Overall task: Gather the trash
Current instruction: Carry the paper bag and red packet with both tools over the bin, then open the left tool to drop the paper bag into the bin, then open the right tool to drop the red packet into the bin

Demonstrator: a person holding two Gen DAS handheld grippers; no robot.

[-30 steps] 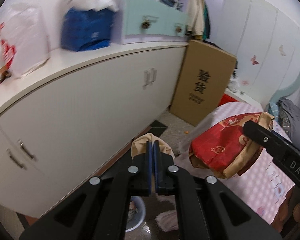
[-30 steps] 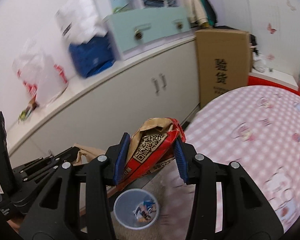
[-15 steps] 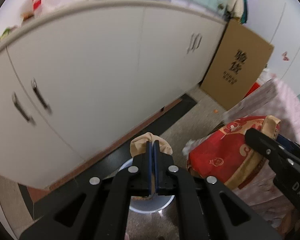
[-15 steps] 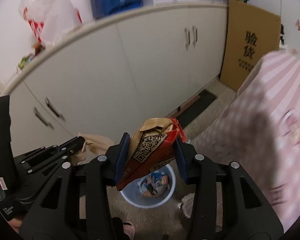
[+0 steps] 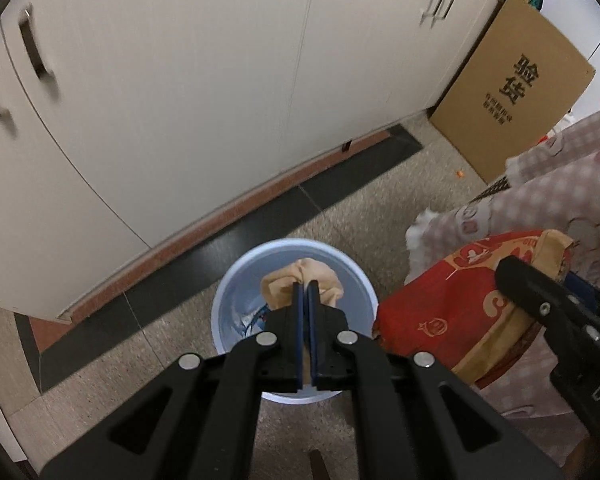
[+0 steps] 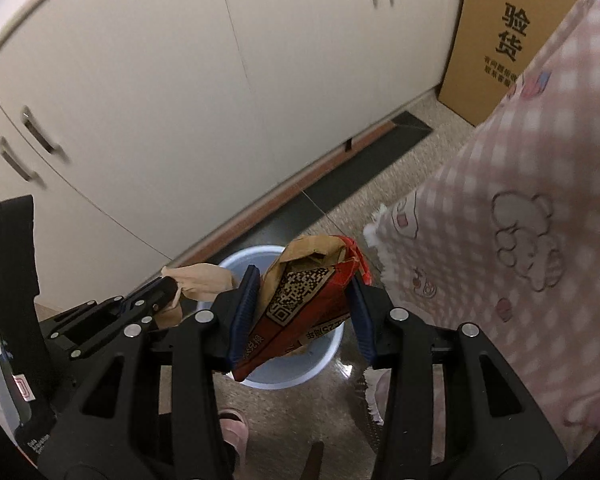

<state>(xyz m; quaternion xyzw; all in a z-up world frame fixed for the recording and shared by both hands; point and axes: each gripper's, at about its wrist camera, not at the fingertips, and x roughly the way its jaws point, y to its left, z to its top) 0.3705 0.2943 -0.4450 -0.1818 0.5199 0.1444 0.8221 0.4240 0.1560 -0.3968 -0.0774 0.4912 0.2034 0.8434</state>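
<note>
A pale blue bin stands on the floor below both grippers, with some trash inside. My left gripper is shut on a crumpled tan paper scrap right over the bin's mouth. The same tan paper scrap and the left gripper show at the left of the right wrist view. My right gripper is shut on a red and brown paper bag with a QR code, held above the bin. That red bag appears at the right of the left wrist view.
White cupboard doors with metal handles run along the back, above a dark skirting strip. A tall cardboard box leans at the right. A pink checked bedspread hangs down on the right. A pink slipper shows near the bottom.
Both grippers have sunk from counter height towards the floor and tilted downward. The bin has grown large beneath them. Both still hold their trash.
</note>
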